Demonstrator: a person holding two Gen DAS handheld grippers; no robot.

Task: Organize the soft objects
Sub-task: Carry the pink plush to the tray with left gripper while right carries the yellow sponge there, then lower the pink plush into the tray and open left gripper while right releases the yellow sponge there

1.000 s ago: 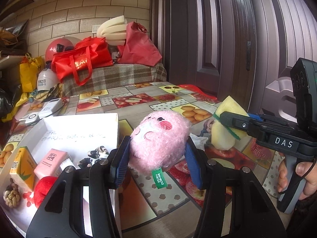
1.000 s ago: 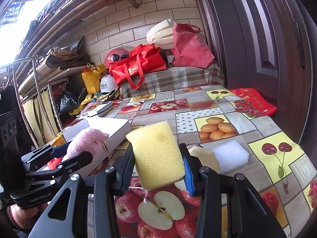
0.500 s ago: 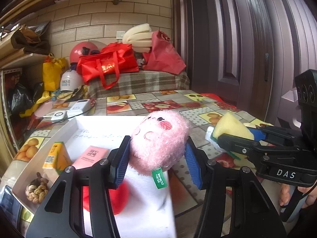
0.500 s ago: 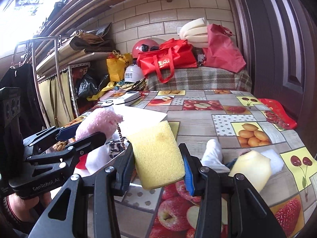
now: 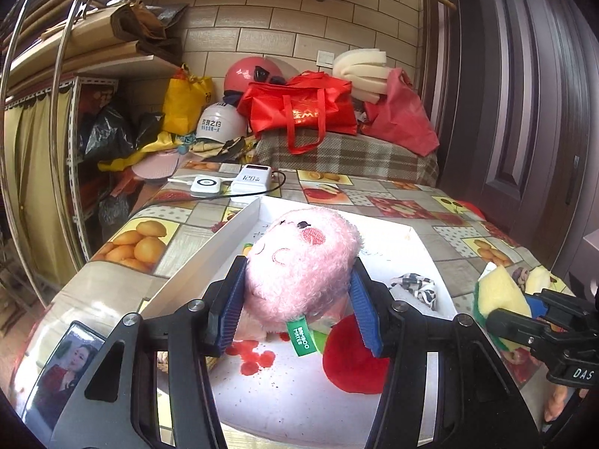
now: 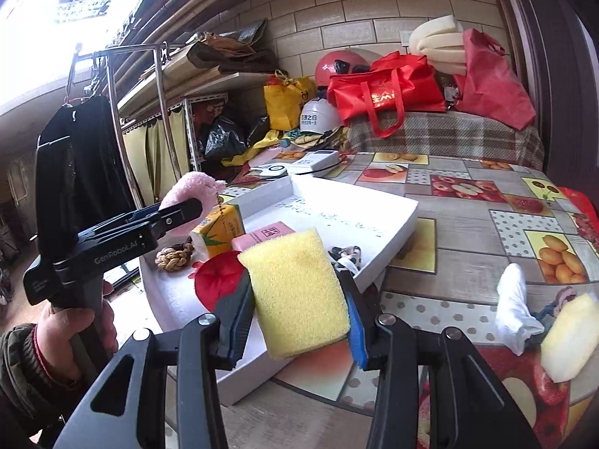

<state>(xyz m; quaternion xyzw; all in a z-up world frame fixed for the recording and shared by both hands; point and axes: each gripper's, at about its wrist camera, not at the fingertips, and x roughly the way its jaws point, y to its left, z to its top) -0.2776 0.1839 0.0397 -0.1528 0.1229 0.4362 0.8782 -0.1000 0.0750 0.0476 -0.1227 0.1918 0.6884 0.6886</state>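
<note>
My left gripper [image 5: 297, 299] is shut on a pink plush toy [image 5: 299, 269] with a green tag, held above the white tray [image 5: 209, 258]. In the right wrist view the same plush toy [image 6: 189, 196] shows at the left, over the tray's [image 6: 397, 224] near side. My right gripper [image 6: 299, 307] is shut on a yellow sponge [image 6: 295, 292], over the tray's near right corner. From the left wrist view that sponge [image 5: 499, 295] appears at the far right. A red plush piece [image 5: 353, 355] lies in the tray.
The tray also holds a juice carton [image 6: 219, 234], a pink box [image 6: 267, 235], a knotted rope ball [image 6: 172, 258] and a patterned cloth [image 6: 346, 254]. A white cloth [image 6: 514, 307] and a pale sponge [image 6: 572, 336] lie on the fruit-print tablecloth. A phone [image 5: 69, 363] rests by the tray. Bags and helmets crowd the back.
Both grippers have swung left with their loads. The pink plush now hangs over the tray's inside, and the yellow sponge has come from the open tablecloth to the tray's near corner.
</note>
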